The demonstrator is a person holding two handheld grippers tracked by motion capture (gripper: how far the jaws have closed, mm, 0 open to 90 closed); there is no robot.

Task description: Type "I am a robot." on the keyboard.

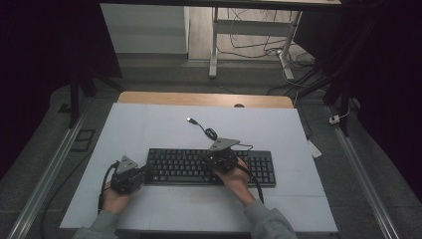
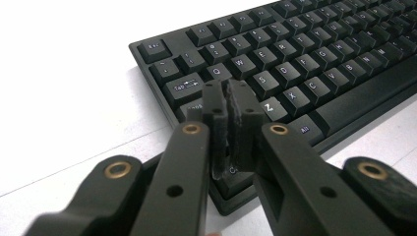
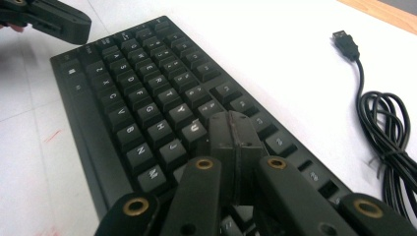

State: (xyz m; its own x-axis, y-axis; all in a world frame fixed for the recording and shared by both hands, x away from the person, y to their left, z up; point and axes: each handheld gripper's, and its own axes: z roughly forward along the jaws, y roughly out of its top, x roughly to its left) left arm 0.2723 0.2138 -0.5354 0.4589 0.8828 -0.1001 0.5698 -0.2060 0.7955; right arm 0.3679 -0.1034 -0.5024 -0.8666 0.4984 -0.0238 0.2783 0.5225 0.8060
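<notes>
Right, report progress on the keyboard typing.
Done: both grippers are shut and placed at the keyboard, its USB plug lying unplugged. In hand: the left gripper sits over the A key area, the right gripper by U and J. Left: which keys remain can't be told.

Bare white table [image 1: 149, 124] is left beyond the keyboard [image 1: 189, 167]; on its far right, passage is blocked by the coiled USB cable [image 1: 209, 132].

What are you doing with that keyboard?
A person holds a gripper in each hand over a black keyboard on a white table. Both grippers are shut, like pointing fingers. The left gripper is at the keyboard's left end, near the A key; the right gripper is near the I and K keys. The keyboard's cable lies unplugged behind it.
</notes>
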